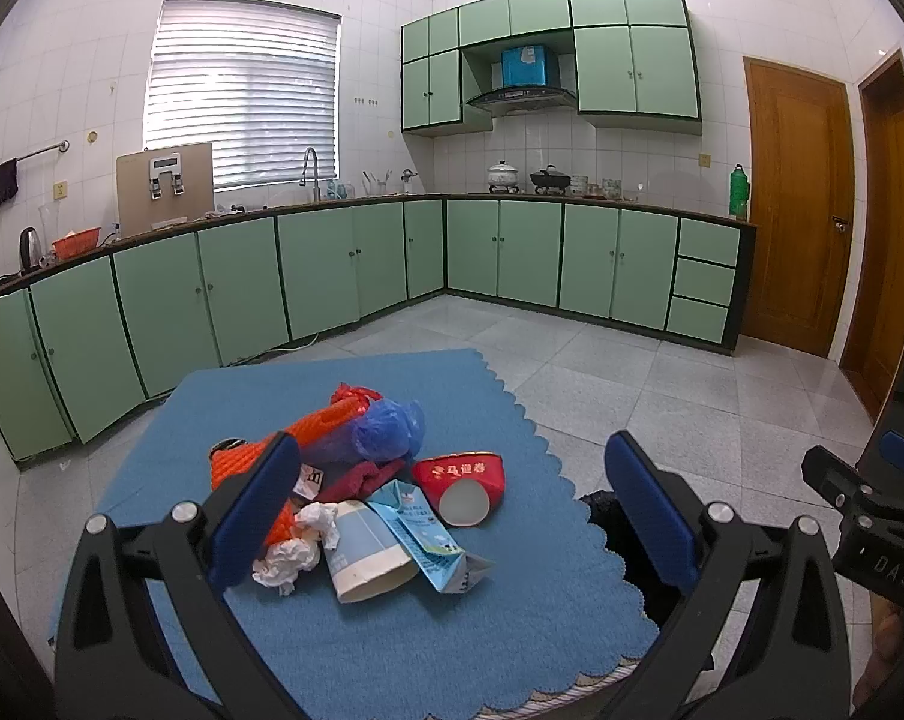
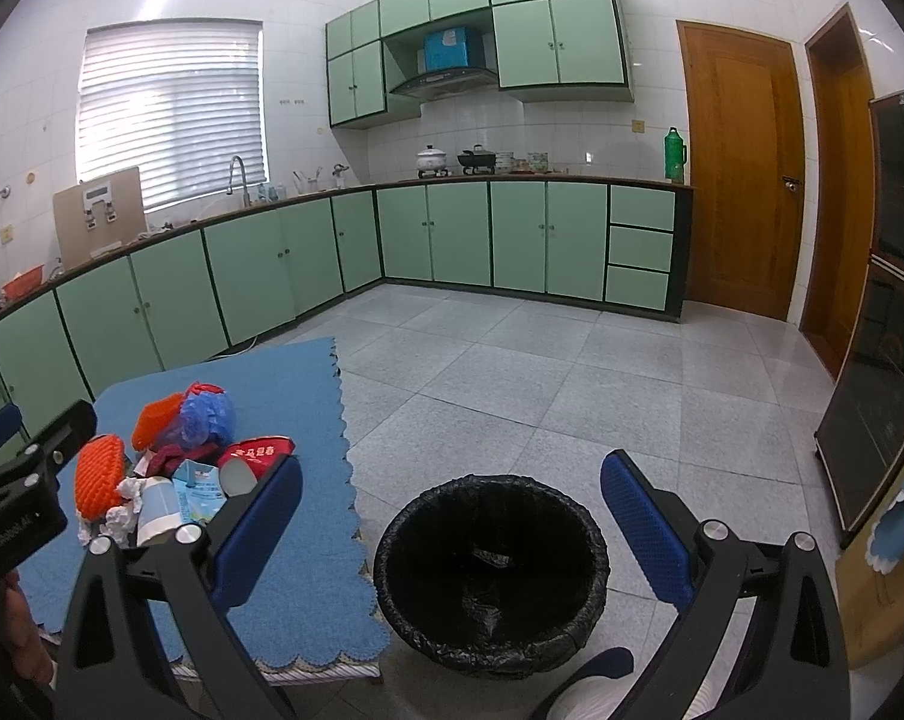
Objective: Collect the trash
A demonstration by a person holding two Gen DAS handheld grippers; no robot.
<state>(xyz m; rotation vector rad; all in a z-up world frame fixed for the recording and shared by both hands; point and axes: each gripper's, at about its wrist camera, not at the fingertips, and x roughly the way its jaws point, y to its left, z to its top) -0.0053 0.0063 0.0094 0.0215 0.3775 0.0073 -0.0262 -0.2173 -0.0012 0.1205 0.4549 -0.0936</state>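
Observation:
A pile of trash lies on a table under a blue cloth (image 1: 332, 648): orange foam netting (image 1: 308, 426), a blue plastic bag (image 1: 392, 429), a red paper bowl (image 1: 460, 474) on its side, a blue-white paper cup (image 1: 365, 549), a milk carton (image 1: 425, 531) and crumpled white tissue (image 1: 296, 552). My left gripper (image 1: 452, 510) is open and empty, above the near side of the pile. My right gripper (image 2: 452, 516) is open and empty above a bin lined with a black bag (image 2: 490, 570), which stands on the floor right of the table (image 2: 308, 570). The pile (image 2: 170, 468) shows left in the right wrist view.
Green kitchen cabinets (image 1: 332, 264) line the far walls under a counter with a sink and pots. Wooden doors (image 1: 796, 204) stand at the right. A dark glass-fronted cabinet (image 2: 889, 360) is at the far right. Grey tile floor (image 2: 541, 372) lies between.

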